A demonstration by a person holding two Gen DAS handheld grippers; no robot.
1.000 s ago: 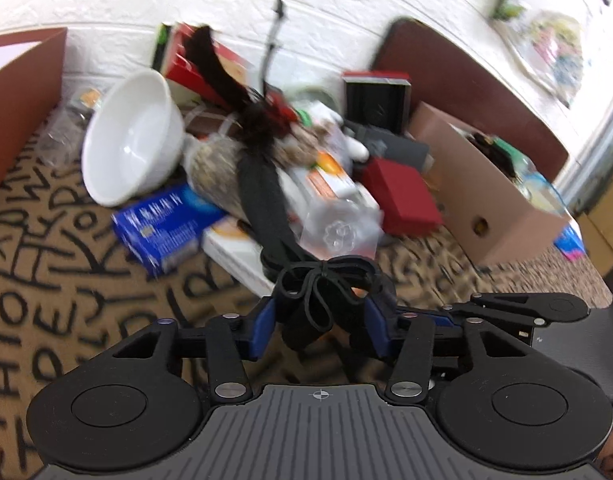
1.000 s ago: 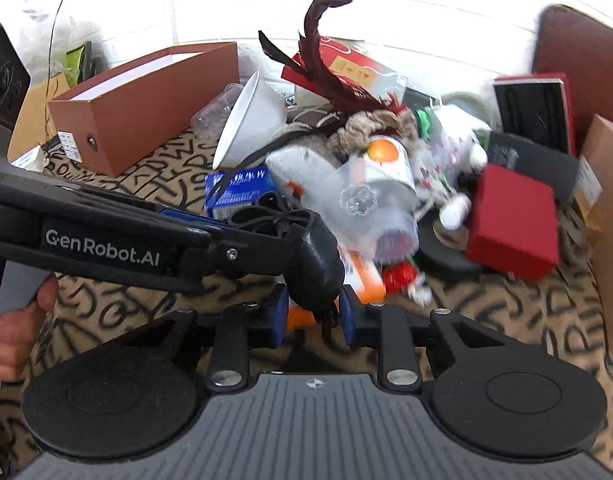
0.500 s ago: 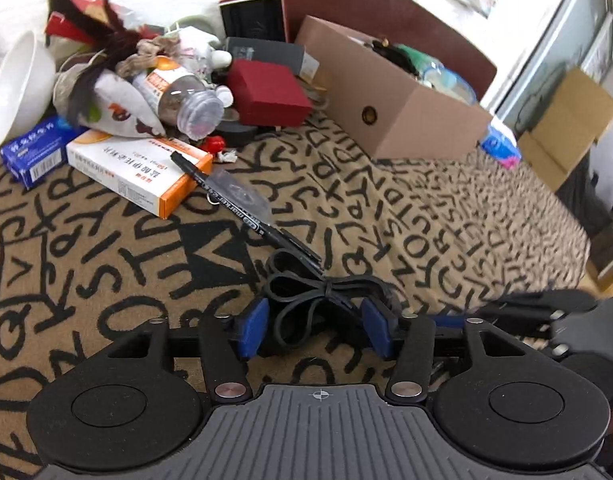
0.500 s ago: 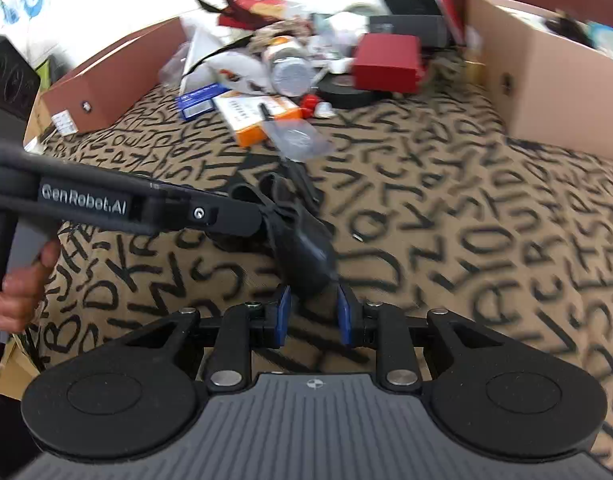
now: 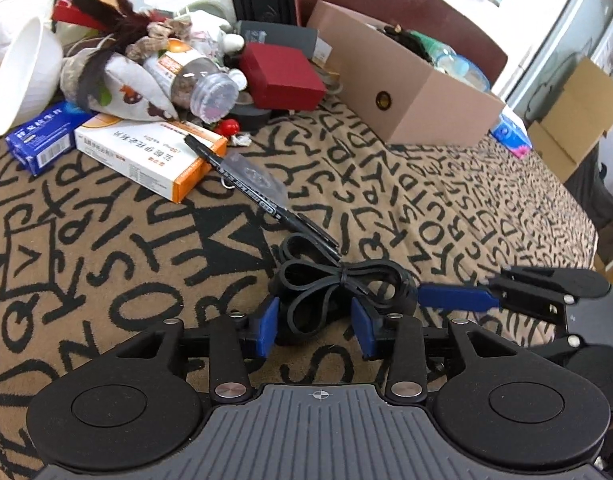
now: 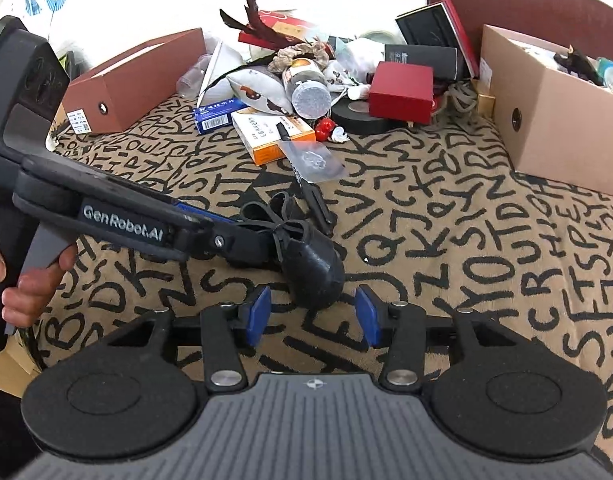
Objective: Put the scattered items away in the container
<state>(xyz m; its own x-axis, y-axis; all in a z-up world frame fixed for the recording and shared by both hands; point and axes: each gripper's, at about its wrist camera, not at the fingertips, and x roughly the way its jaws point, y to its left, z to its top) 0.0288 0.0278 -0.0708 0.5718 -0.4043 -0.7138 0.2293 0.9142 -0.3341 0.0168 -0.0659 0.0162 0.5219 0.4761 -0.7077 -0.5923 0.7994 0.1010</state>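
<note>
Surface: worktop [image 6: 486,240] under tan letter-print cloth.
Left claw [image 5: 314,330]: closing around black strap bundle [image 5: 338,280], pads apart.
Right claw [image 6: 312,316]: opening, bundle's bulb end between.

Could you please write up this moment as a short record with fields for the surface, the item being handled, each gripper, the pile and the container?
surface: cloth printed with black letters
item: black cord bundle with bulb-shaped end, lying on the cloth
left gripper: jaws closing, bundle loops between them, pads not pressing
right gripper: jaws opening, bulb end between them, released
pile: bowl, jar, red box, pen
container: cardboard box, already holding items
</note>
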